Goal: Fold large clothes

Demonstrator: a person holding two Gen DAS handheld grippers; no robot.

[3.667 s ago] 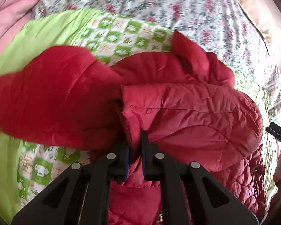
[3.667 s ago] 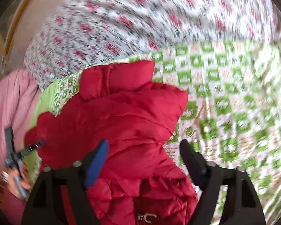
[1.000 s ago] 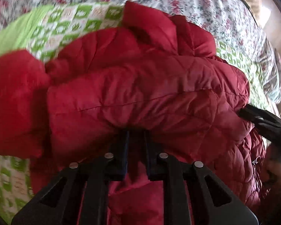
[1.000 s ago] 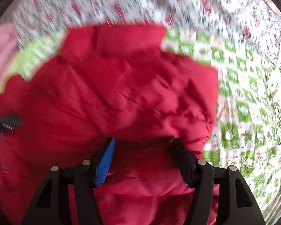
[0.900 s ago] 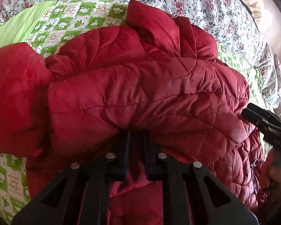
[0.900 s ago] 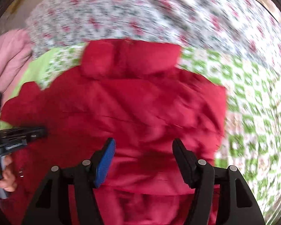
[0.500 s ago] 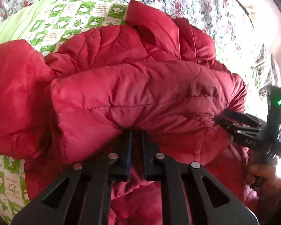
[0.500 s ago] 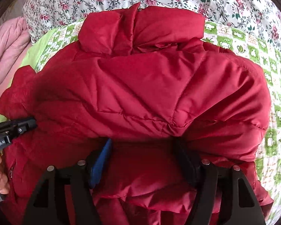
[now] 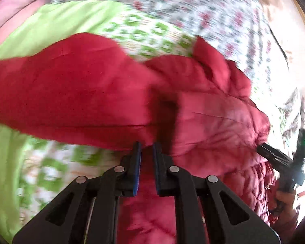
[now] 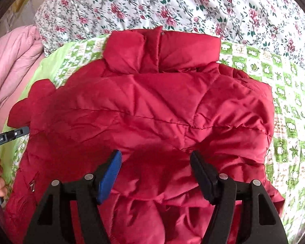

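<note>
My left gripper (image 9: 146, 148) pinched narrow on red jacket (image 10: 152, 118) sleeve edge, carrying it across body for fold. Jacket lies on green checked blanket (image 10: 284, 93) over bed, collar away from me. My right gripper (image 10: 155, 162) wide, jaws clear above the jacket's middle, holding nothing.

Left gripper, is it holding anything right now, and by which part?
The left gripper is shut on the red jacket, pinching its near edge; which part of the jacket that is cannot be told.
</note>
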